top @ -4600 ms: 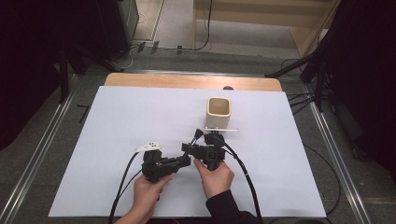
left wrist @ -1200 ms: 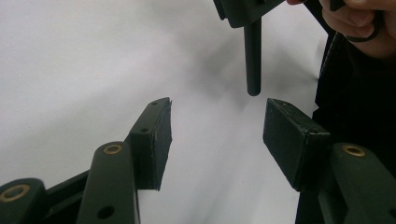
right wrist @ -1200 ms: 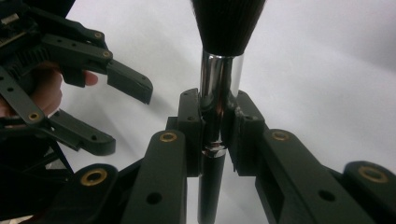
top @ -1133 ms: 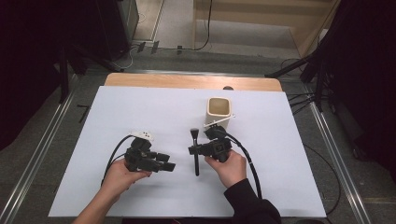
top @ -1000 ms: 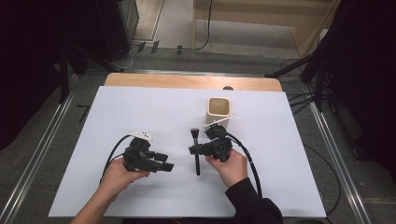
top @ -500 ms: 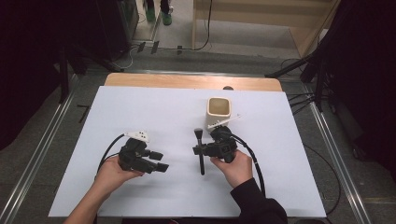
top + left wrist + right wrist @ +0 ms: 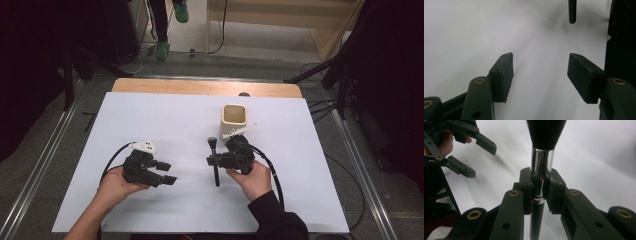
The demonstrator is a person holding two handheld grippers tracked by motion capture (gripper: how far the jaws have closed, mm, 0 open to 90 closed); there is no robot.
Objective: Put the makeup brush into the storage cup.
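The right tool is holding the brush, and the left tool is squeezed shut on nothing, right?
Not quite. The right tool does hold the brush, but the left tool is open, its jaws standing apart with nothing between them, as the left gripper view shows.

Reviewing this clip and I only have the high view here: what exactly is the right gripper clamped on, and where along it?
Observer: A makeup brush; the right gripper is shut on its shiny metal collar, just below the black bristles.
Operator: I see a dark stick near that hand. Is the left gripper carrying anything?
Observer: No. In the left gripper view the left gripper has its jaws wide apart, having just been opening, with bare white table cover between them.
Operator: Is the brush close to those open jaws?
Observer: Its handle end shows ahead of them, apart from both pads.
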